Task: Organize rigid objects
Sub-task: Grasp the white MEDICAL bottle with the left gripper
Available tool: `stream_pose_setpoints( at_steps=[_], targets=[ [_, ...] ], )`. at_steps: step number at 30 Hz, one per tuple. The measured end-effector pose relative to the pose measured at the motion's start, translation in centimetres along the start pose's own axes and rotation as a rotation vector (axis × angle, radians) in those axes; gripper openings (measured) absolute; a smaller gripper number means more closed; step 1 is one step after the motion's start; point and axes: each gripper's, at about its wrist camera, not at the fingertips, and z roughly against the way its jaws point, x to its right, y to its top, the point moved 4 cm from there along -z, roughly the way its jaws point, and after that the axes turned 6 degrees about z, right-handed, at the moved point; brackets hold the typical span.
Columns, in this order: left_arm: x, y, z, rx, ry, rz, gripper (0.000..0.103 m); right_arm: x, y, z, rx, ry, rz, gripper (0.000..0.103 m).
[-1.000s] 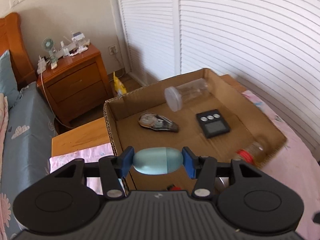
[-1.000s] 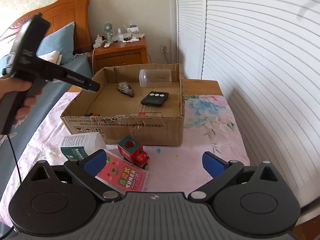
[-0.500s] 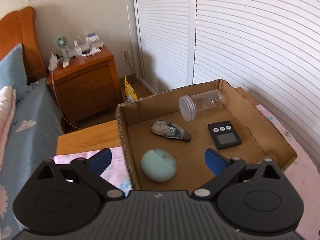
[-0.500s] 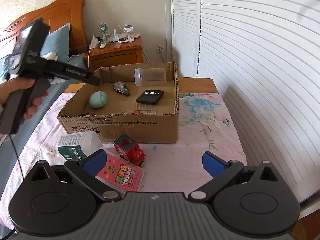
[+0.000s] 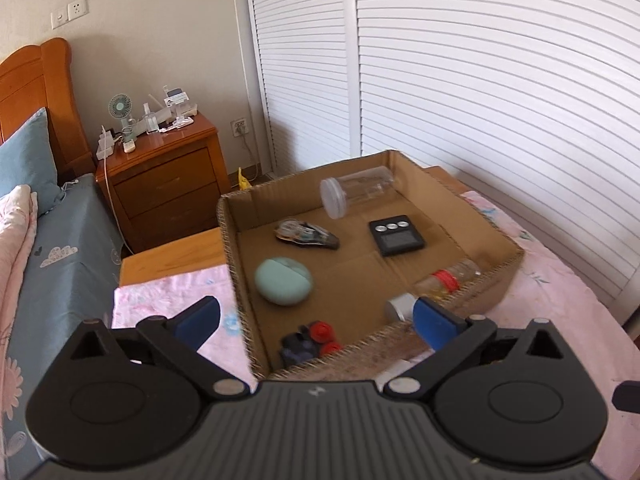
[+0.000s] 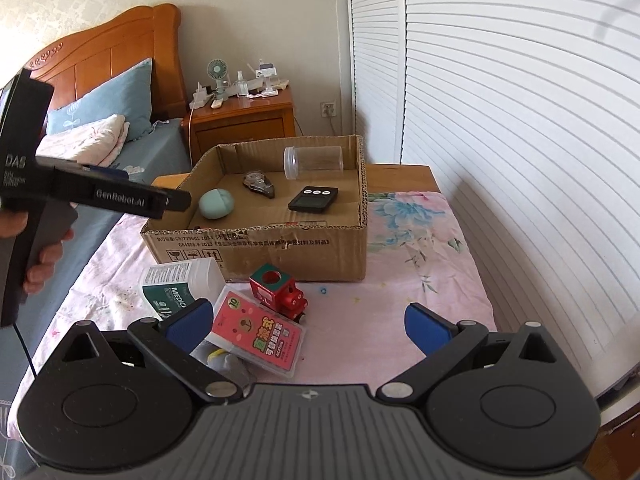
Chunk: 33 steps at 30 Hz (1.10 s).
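Observation:
A cardboard box (image 5: 496, 236) (image 6: 260, 244) stands on the pink cloth. In it lie a pale green oval case (image 5: 283, 281) (image 6: 216, 202), a clear jar (image 5: 356, 190) (image 6: 313, 161), a black timer (image 5: 396, 235) (image 6: 313, 199), a tape dispenser (image 5: 306, 235) (image 6: 259, 184), a small red-capped bottle (image 5: 447, 279) and red and dark pieces (image 5: 310, 340). My left gripper (image 5: 316, 320) is open and empty above the box's near left corner. My right gripper (image 6: 308, 322) is open and empty above a red toy train (image 6: 278, 294), a red card pack (image 6: 258, 334) and a white bottle (image 6: 182, 284).
A wooden nightstand (image 5: 160, 176) (image 6: 240, 118) with a fan and clutter stands behind the box. A bed with blue sheet and pillow (image 6: 100, 100) lies left. White louvred doors (image 6: 500, 100) line the right side. The left hand-held tool (image 6: 80, 196) reaches in from the left.
My left gripper opened and let the green oval case go into the box, then drew back and up. My right gripper stayed open and shifted slightly.

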Motion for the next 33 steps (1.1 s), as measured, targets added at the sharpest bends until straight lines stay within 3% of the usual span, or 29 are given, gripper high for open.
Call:
stream_pose_setpoints(
  at_steps=[8,16,27,33],
  targets=[
    [2.1,-2.8,-1.9,-0.067,-0.014,0.049,0.102,1.2,-1.0,0.5,0.001,0.000,-0.029,0.103],
    [2.7,-4.9,-2.6,-0.073,0.066,0.088,0.102,2.0,-1.5,0.1,-0.008,0.012,-0.063,0.103],
    [0.6,-7.9,-1.3,-0.078,0.179,0.113,0.102,1.1,-2.2,-1.1,-0.047,0.024,-0.041,0.103],
    [-1.1,-9.6,0.0,-0.069,0.193,0.152,0.102,-0.1,-2.9,-3.0,-0.097,0.033,-0.020,0.103]
  ],
)
